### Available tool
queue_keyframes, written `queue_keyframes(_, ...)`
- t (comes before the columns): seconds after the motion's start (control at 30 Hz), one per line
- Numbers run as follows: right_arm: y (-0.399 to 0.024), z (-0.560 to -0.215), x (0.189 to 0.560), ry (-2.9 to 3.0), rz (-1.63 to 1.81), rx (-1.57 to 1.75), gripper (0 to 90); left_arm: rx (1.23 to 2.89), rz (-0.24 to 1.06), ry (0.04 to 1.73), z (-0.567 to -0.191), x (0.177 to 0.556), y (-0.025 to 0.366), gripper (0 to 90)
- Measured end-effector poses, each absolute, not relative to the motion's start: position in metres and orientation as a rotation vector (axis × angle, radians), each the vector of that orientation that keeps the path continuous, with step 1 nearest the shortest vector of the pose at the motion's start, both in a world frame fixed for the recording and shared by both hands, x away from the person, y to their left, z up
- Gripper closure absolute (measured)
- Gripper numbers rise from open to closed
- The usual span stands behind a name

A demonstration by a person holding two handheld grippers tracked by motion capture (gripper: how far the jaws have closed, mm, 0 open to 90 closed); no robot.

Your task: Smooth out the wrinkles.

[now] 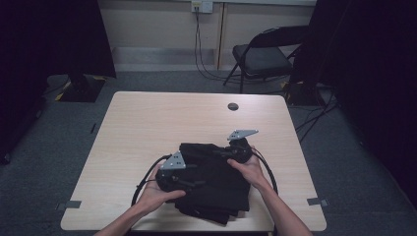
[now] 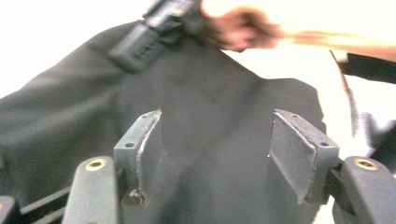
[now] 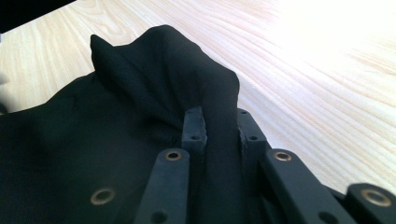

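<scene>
Black garment (image 1: 216, 184), folded into a thick bundle, lies on the light wood bench (image 1: 147, 123) in the lower centre of the high view, near the bench's bottom edge.

Left gripper (image 2: 215, 144): jaws stand wide apart, pads clear of the cloth on both sides. The garment lies spread beyond and below them; nothing is pinched. In the high view this gripper (image 1: 189, 182) sits at the garment's left edge, lower centre-left of the frame, a hand around its body.

Right gripper (image 3: 219, 126): jaws drawn close together on a raised fold of the garment (image 3: 163, 60); the cloth stands up in a peak between the pads in the centre of the right gripper view, with wood grain running across the upper right. In the high view it (image 1: 231, 153) sits at the garment's upper right corner.

Cables loop from both grippers along the garment's sides. A folding chair (image 1: 265, 54) stands on the floor beyond the bench, upper right of the frame.
</scene>
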State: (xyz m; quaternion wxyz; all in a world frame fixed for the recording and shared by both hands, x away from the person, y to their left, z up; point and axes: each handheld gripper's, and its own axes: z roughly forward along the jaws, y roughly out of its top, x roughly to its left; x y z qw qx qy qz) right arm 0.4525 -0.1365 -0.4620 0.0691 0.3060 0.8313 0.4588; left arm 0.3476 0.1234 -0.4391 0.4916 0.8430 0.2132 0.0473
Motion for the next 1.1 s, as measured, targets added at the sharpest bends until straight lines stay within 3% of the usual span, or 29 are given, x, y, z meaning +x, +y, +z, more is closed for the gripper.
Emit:
queue_keyframes(0.23, -0.143, -0.463, 0.455, 2.481, 1.364, 0.951, 77.6, 2.185, 0.055, 0.442, -0.457, 0.325, 0.130, 34.7)
queue_keyframes(0.4, -0.147, -0.463, 0.459, 2.456, 1.354, 0.977, 77.7, 2.264, 0.123, 0.427, -0.468, 0.328, 0.120, 35.0)
queue_keyframes(0.73, -0.145, -0.440, 0.449, 2.395, 1.419, 0.924, 78.0, 2.258, 0.182, 0.452, -0.483, 0.350, 0.106, 38.7)
queue_keyframes(1.1, -0.137, -0.423, 0.408, 2.442, 1.467, 0.788, 78.2, 2.240, 0.223, 0.454, -0.486, 0.365, 0.111, 42.3)
